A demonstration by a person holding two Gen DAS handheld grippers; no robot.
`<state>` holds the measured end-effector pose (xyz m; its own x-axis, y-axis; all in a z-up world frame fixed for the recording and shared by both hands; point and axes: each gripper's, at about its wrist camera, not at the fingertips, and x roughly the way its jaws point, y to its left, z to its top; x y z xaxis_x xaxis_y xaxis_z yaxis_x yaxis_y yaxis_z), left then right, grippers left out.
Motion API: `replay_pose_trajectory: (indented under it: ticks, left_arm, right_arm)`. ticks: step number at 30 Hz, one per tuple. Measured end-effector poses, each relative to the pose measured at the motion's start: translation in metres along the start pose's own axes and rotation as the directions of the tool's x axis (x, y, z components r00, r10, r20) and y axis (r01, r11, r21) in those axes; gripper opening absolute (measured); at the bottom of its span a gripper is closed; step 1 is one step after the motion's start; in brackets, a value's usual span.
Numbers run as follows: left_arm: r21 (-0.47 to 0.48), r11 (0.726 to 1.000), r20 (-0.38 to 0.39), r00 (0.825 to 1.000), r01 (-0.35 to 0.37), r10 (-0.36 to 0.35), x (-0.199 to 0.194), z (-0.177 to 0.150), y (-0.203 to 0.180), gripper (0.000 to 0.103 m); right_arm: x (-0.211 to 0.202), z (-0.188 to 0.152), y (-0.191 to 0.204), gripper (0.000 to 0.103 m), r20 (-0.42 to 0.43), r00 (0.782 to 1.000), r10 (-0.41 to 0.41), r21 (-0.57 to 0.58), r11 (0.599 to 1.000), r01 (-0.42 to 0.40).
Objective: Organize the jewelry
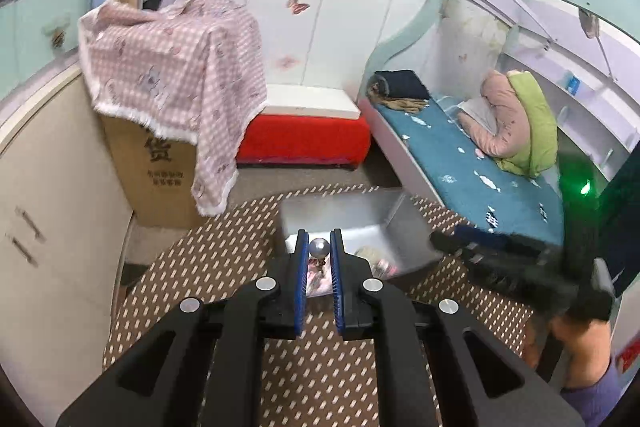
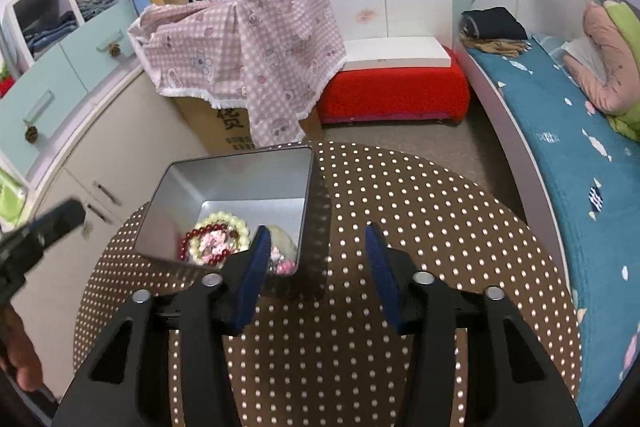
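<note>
Jewelry sorting at a round bench [image 2: 400, 195], with an open metal box [image 2: 240, 171] on it.

The bench has a brown top with white dots, and the box stands on its far left part. In the box lie a ring of pale beads [image 2: 216, 223], a ring of dark red beads [image 2: 200, 239] and some pink pieces, all touching each other. The right hand-held gripper [image 2: 316, 259] is over the bench just beside the box, its jaws apart with nothing between them. The left hand-held gripper [image 1: 319, 259] is above the box, its jaws clamped on a small piece with a silver ball [image 1: 319, 247] at the tips.
</note>
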<state>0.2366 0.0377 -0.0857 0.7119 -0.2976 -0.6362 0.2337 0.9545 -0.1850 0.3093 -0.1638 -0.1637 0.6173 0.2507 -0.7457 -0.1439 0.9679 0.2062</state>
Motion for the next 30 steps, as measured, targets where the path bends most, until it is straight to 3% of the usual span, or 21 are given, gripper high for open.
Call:
replay_pose_trajectory:
  ticks: [10,23,30]
  left_arm:
    - [-0.022,0.996,-0.130,0.987,0.088,-0.091,0.064,0.018,-0.012,0.009]
    - [-0.060,0.995,-0.230,0.969,0.081,-0.093,0.102,0.004,-0.009,0.010]
    - [-0.070,0.996,-0.233,0.970,0.057,-0.072,0.103,0.003,-0.007,0.010]
  right_arm:
    - [0.026,0.005,0.011,0.011,-0.060,0.998,-0.007,-0.061,0.998,0.003]
    - [0.025,0.006,0.015,0.011,-0.059,0.998,-0.024,-0.086,0.996,0.019]
    - [0.025,0.005,0.014,0.011,-0.060,0.998,-0.016,-0.077,0.997,0.011]
